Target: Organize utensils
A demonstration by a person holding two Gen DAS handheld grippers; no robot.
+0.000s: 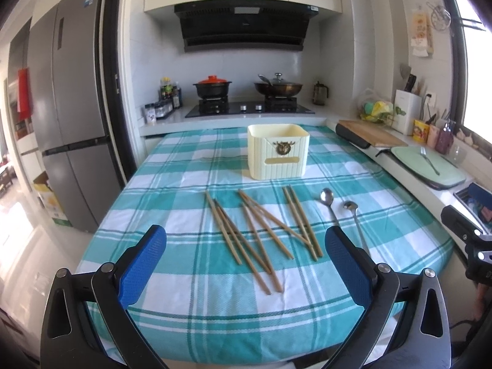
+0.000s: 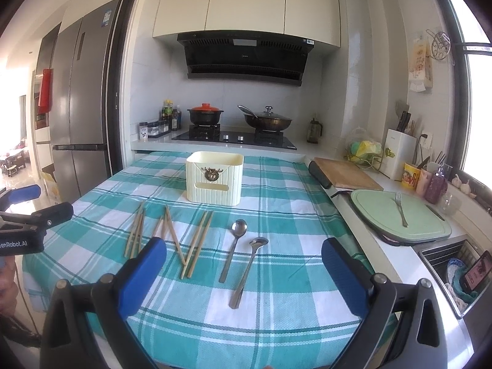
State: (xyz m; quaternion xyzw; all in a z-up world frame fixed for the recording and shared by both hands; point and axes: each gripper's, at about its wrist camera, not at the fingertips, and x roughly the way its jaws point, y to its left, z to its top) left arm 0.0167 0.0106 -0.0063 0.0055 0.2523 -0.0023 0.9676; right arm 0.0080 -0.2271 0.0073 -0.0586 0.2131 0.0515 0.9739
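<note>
Here the two spoons (image 2: 243, 255) are seen lying lengthwise ahead of the right gripper (image 2: 243, 264), the chopsticks (image 1: 261, 230) ahead of the left gripper (image 1: 246, 252). Both grippers are held wide and empty over the worktop (image 2: 276, 323), the cream holder (image 2: 214, 178) standing beyond.

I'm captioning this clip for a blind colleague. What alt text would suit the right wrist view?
Two metal spoons and a scatter of wooden chopsticks lie on a teal checked tablecloth, in front of a cream holder box. The right gripper hangs above the near edge with jaws wide open and empty; a stove with two pots stands behind.
</note>
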